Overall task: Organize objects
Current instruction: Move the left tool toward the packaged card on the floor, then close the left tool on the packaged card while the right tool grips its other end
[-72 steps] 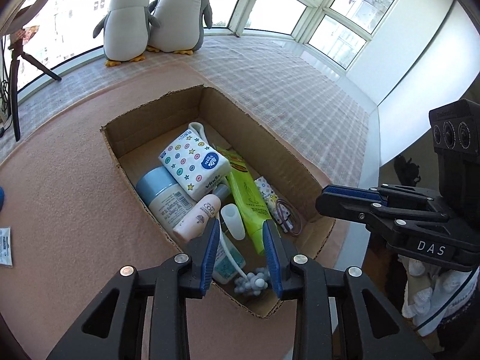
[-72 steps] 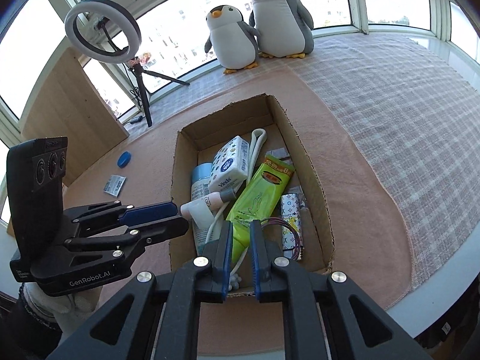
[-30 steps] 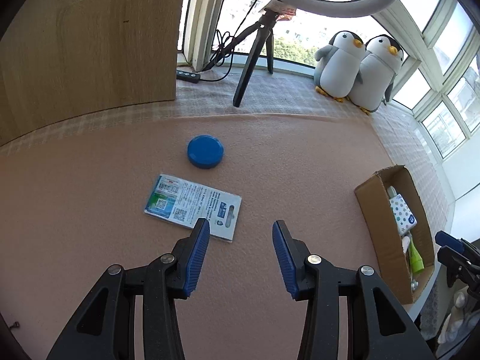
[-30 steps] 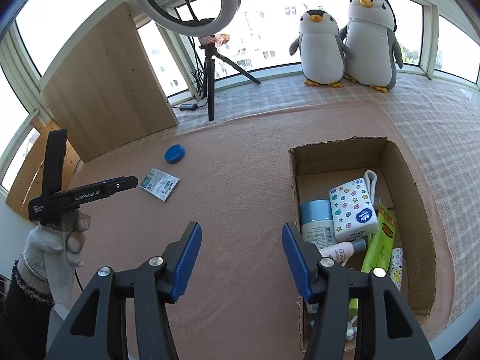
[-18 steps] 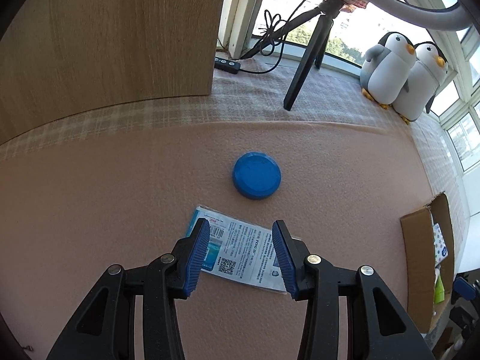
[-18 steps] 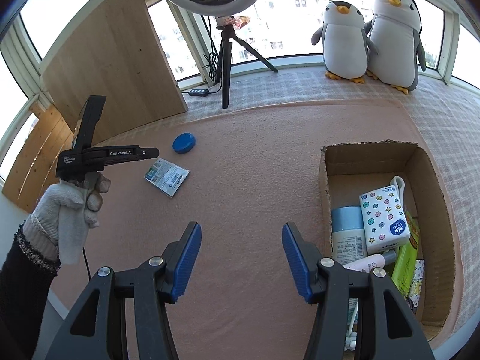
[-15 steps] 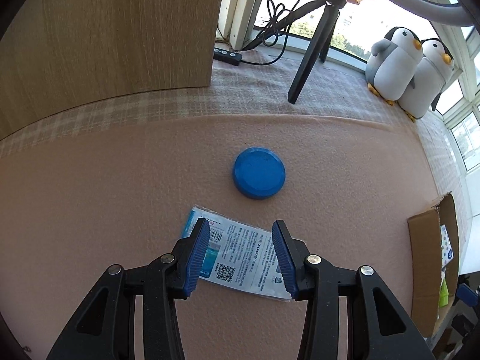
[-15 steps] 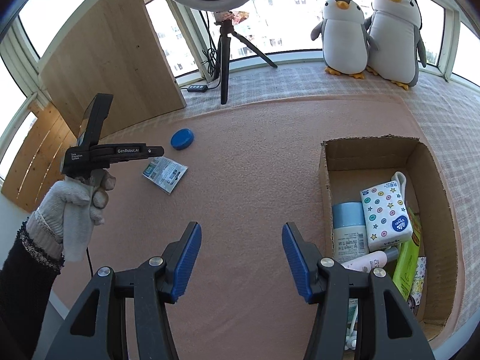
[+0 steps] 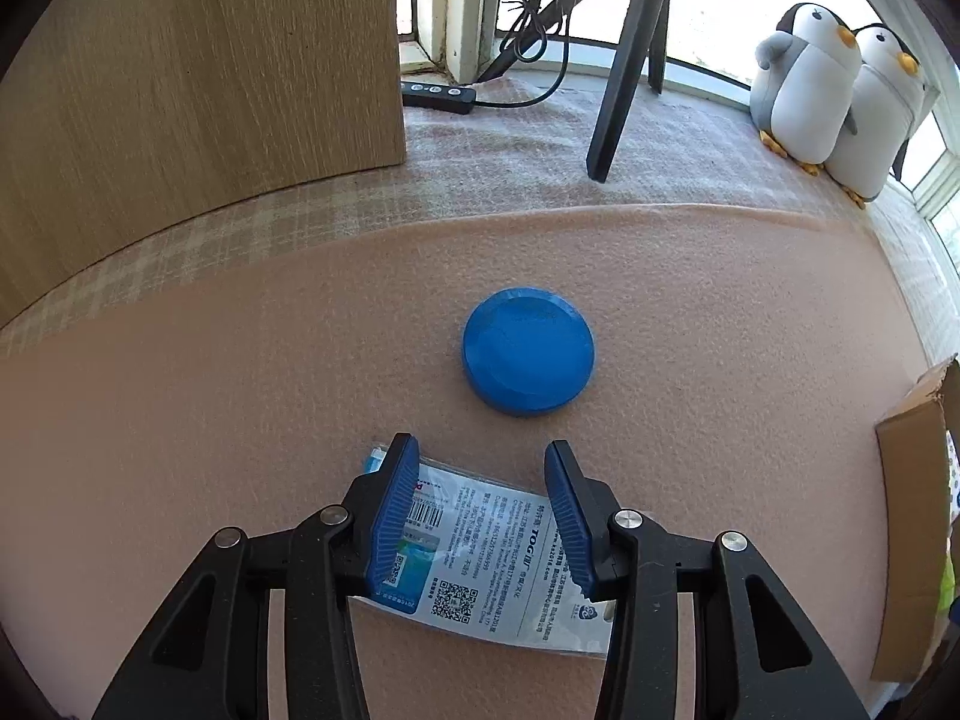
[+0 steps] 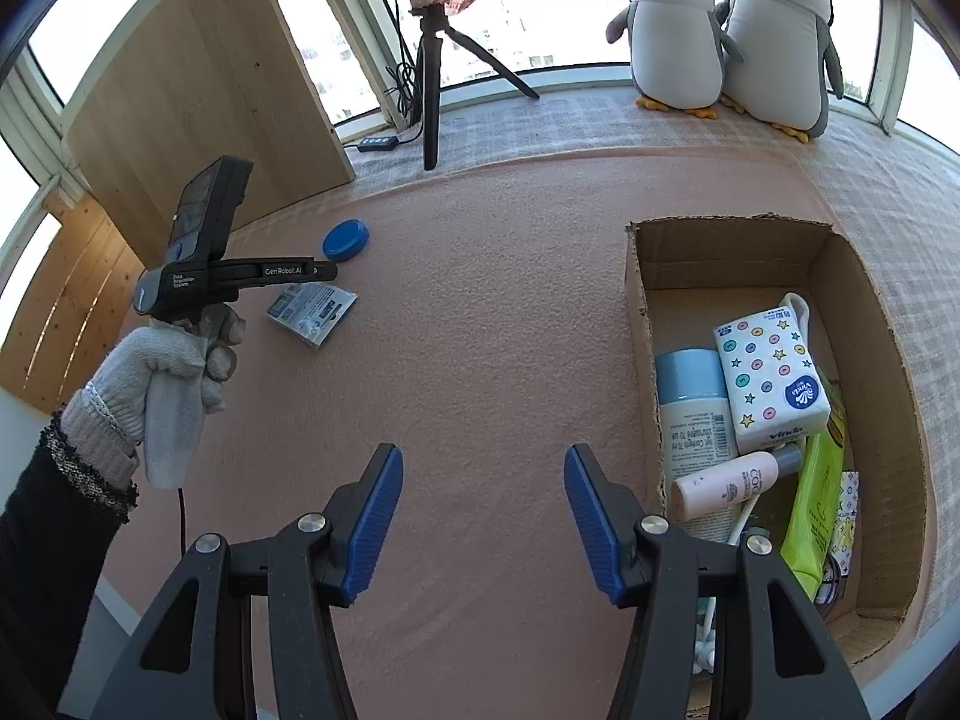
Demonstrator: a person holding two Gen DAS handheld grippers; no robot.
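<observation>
A flat white printed packet [image 9: 480,546] lies on the pink mat, under and between the blue pads of my open left gripper [image 9: 480,507], which hovers over it. Just beyond it sits a round blue lid [image 9: 528,360]. From the right wrist view the same packet [image 10: 312,307] and lid [image 10: 345,240] lie at the far left, with the left gripper [image 10: 327,271] held above the packet by a gloved hand [image 10: 174,372]. My right gripper [image 10: 477,516] is open and empty over bare mat. The cardboard box [image 10: 636,300] at right holds a tissue pack, bottles and a green tube.
Two plush penguins [image 10: 720,36] stand on the plaid cloth by the window. A ring-light tripod [image 10: 429,78] and its cable remote [image 9: 438,96] sit at the back, beside a wooden panel [image 9: 198,66]. The box's edge [image 9: 912,480] shows at the left view's right side.
My left gripper swung away from the box, moved left and came down over the packet, which now lies between its pads. My right gripper opened wide and pulled back from the box.
</observation>
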